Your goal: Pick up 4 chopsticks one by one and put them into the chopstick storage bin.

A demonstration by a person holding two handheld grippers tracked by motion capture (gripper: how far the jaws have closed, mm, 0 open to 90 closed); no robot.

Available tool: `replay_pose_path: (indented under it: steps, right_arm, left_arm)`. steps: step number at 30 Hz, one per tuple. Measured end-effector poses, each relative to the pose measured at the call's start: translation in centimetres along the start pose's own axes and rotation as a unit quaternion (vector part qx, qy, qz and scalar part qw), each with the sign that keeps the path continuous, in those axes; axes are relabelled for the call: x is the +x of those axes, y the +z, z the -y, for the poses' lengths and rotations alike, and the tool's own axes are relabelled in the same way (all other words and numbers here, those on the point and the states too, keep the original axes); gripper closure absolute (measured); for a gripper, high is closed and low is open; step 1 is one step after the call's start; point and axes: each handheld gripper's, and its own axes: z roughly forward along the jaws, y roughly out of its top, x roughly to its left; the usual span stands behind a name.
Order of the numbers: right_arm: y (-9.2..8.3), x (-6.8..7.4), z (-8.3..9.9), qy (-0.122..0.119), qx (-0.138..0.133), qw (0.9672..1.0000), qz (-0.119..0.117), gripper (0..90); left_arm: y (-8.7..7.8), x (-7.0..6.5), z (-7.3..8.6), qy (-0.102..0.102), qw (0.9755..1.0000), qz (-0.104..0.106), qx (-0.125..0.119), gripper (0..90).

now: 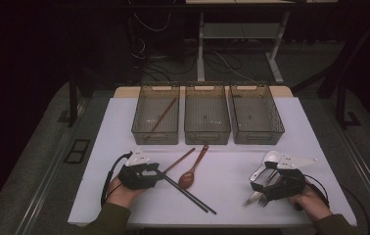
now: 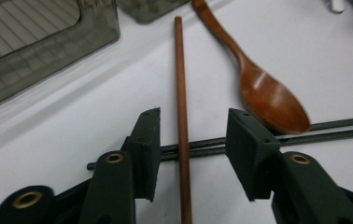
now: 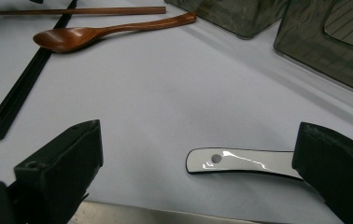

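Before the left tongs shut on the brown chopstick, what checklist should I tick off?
1. Brown chopstick lies between the left tongs' pads: ok.
2. Pads already pressing on it: not ok, gaps show on both sides.
3. Nothing else in the bite: not ok, the black chopsticks cross under it between the pads.
4. Wooden spoon outside the pads: ok.
5. Left bin has room, one chopstick inside: ok.
6. Right tongs open, away from this grasp: ok.
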Motion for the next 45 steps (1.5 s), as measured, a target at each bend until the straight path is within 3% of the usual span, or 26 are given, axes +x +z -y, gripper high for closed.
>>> replay_pose_path:
  steps: [11,25,37,45]
  right_arm:
    - [0.05,-0.01,0.01,0.001,0.003,1.0000,0.004,1.8]
    - [0.10,0.09,0.05,-0.009,0.008,0.9999,0.004,1.8]
    - [0.14,0.11,0.07,-0.010,0.012,0.9999,0.005,1.8]
    - [0.16,0.10,0.09,-0.012,0.013,0.9998,0.004,1.8]
  left_arm:
    - [0.50,0.57,0.55,-0.019,0.9994,0.013,0.025,70.6]
    - [1.01,0.61,0.78,0.005,0.9981,0.008,0.061,80.3]
    - [1.01,0.32,0.56,0.011,0.9978,-0.006,0.065,83.4]
    - [0.75,0.26,0.34,0.015,0.9980,-0.005,0.061,83.6]
